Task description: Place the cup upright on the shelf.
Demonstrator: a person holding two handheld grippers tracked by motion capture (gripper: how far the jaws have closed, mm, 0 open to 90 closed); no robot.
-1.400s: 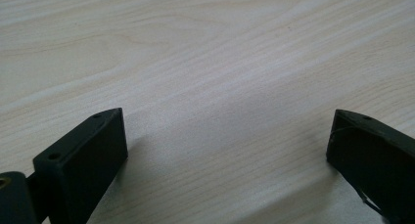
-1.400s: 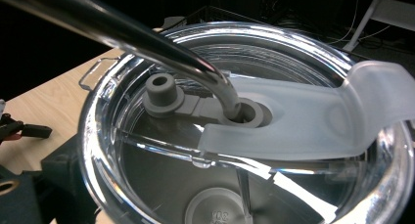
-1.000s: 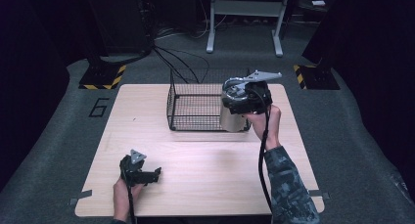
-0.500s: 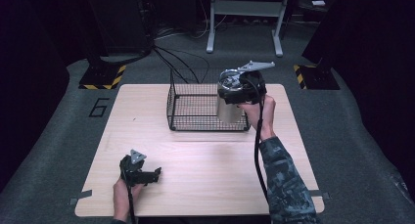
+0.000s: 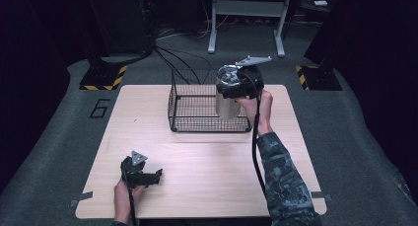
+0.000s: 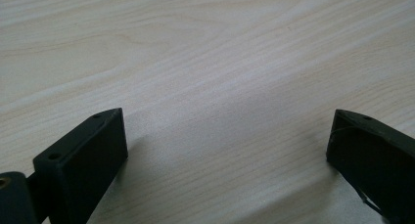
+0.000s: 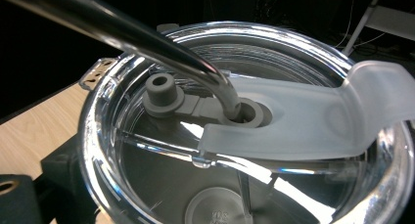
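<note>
One steel tumbler (image 5: pixel 227 101) hangs from the right gripper (image 5: pixel 235 83), raised over the right end of the single wire basket (image 5: pixel 192 110) that stands toward the tabletop's (image 5: pixel 207 162) far edge — the cup looks to be above or just inside the basket's rim, though the high view cannot settle which. The right gripper view looks straight onto the clear lid (image 7: pixel 244 131) with its one metal straw (image 7: pixel 127 31) running through it; the jaws appear clamped at the tumbler's upper wall, but the contact itself is hidden. The tumbler is probably rigid, smooth and slippery, with some weight — best gripped across the body below the lid, never by the straw. The left gripper (image 5: pixel 144 175) rests near the tabletop's near-left corner, jaws spread wide and empty.
</note>
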